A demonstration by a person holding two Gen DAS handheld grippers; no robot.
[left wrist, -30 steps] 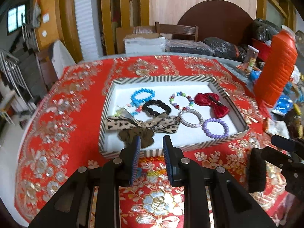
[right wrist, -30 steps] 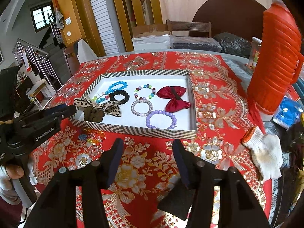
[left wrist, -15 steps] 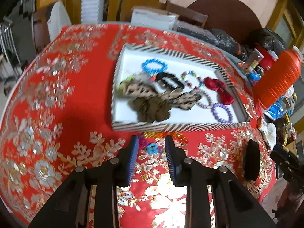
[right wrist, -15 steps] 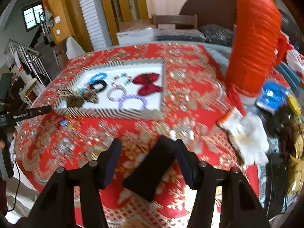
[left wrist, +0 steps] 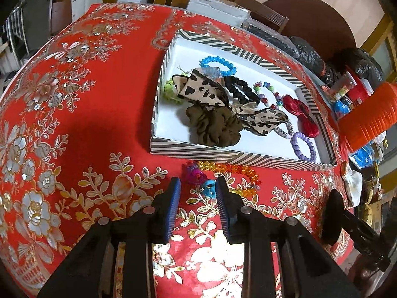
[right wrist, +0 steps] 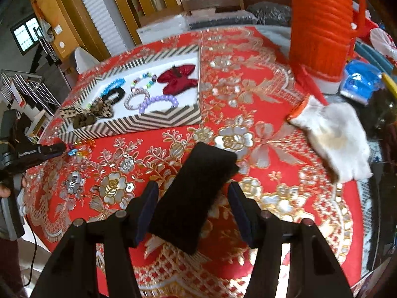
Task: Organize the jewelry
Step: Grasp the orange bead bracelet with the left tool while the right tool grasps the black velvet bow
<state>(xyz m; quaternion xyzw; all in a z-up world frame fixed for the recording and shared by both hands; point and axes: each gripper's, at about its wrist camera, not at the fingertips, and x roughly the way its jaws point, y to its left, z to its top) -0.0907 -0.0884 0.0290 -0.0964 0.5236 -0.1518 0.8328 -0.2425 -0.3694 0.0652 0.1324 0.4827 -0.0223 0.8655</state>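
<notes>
Just outside the striped cardboard tray's [left wrist: 223, 152] near edge lie rainbow beads [left wrist: 230, 170] (on bare red cloth); left gripper [left wrist: 196, 192] open, jaws just widened. Right gripper [right wrist: 193, 198] open astride a black foam pad [right wrist: 196, 198].

From my right wrist view, the only lettering is a small white line on my left gripper's [right wrist: 53, 150] black body, too blurred to read.

Striped tray [left wrist: 223, 152], white inside, upper mid-frame in left view: blue bead bracelet [left wrist: 218, 62], leopard bow [left wrist: 206, 92] over olive scrunchie [left wrist: 213, 125], black scrunchie [left wrist: 239, 89], red bow [left wrist: 301, 114], purple bracelet [left wrist: 304, 146]. Below tray, on cloth: rainbow bead strand [left wrist: 230, 168], pink [left wrist: 193, 172] & blue [left wrist: 208, 188] bits. Black pad [right wrist: 196, 198] flat, lower mid in right view.
</notes>
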